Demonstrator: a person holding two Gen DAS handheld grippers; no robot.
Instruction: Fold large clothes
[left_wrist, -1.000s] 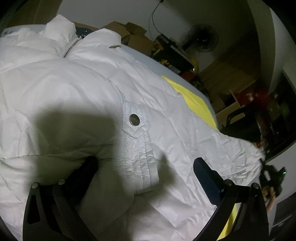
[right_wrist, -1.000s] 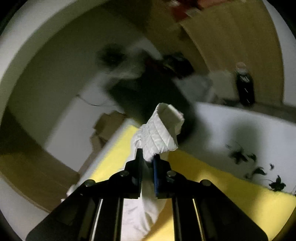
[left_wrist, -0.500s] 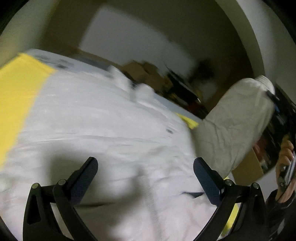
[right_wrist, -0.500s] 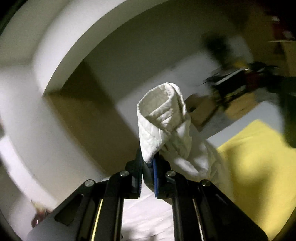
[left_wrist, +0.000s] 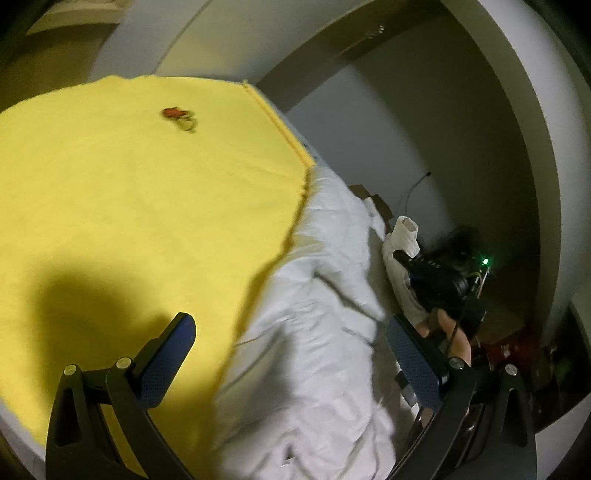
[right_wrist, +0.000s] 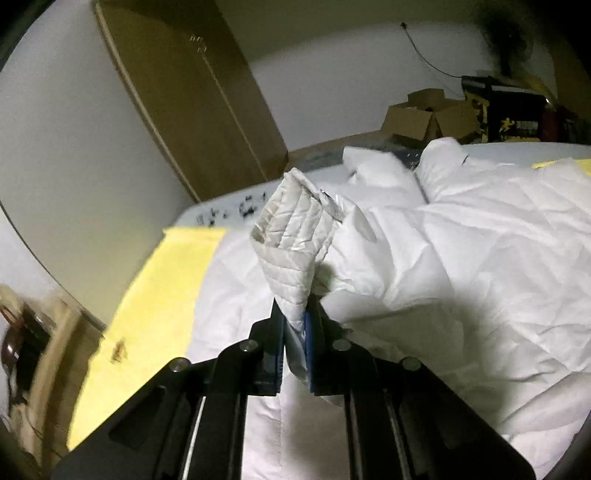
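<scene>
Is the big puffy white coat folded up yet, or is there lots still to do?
Not yet. The white coat lies spread on the yellow sheet, collar up top. The right claw has carried the sleeve cuff over the coat's body, and its jaws are opening around it. The left claw is open, holding nothing. The other sleeve and the body fold still look undone.

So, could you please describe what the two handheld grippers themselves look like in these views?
Both are matte black plastic frames with silver screw heads at the joints. The left gripper has triangular cut-outs in its arms and jaws faced with dark blue, finely textured pads. The right gripper shows flat black rails with pale slots and blue-edged jaws; seen from the left wrist view, a green light glows on it.
</scene>
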